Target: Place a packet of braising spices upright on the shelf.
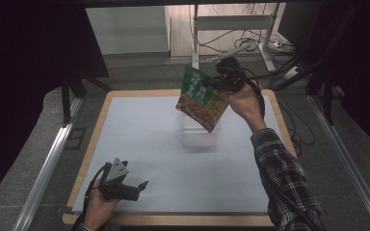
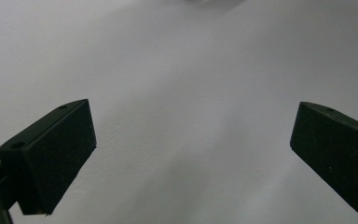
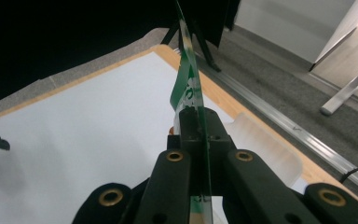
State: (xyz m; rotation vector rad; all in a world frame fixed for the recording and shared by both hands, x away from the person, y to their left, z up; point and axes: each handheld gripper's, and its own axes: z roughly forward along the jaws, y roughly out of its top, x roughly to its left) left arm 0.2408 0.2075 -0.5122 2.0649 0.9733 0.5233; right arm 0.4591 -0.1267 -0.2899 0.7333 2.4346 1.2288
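A green and orange food packet (image 1: 200, 98) hangs tilted above a clear plastic container (image 1: 200, 137) that stands at the middle back of the white table mat (image 1: 139, 125). My right gripper (image 1: 211, 84) is shut on the packet's upper right edge. In the right gripper view the packet (image 3: 186, 88) stands edge-on, pinched between the jaws of my right gripper (image 3: 199, 126), with the container (image 3: 265, 144) below to the right. My left gripper (image 1: 137, 187) rests near the table's front left corner. Its jaws stand wide apart over bare mat, and my left gripper (image 2: 193, 149) holds nothing.
The mat lies on a wooden table top (image 1: 103, 113). Metal rails (image 1: 48, 168) run along both sides. A metal stand (image 1: 231, 29) and cables (image 1: 289, 72) lie on the floor beyond the far edge. A plaid sleeve (image 1: 284, 173) crosses the table's right side.
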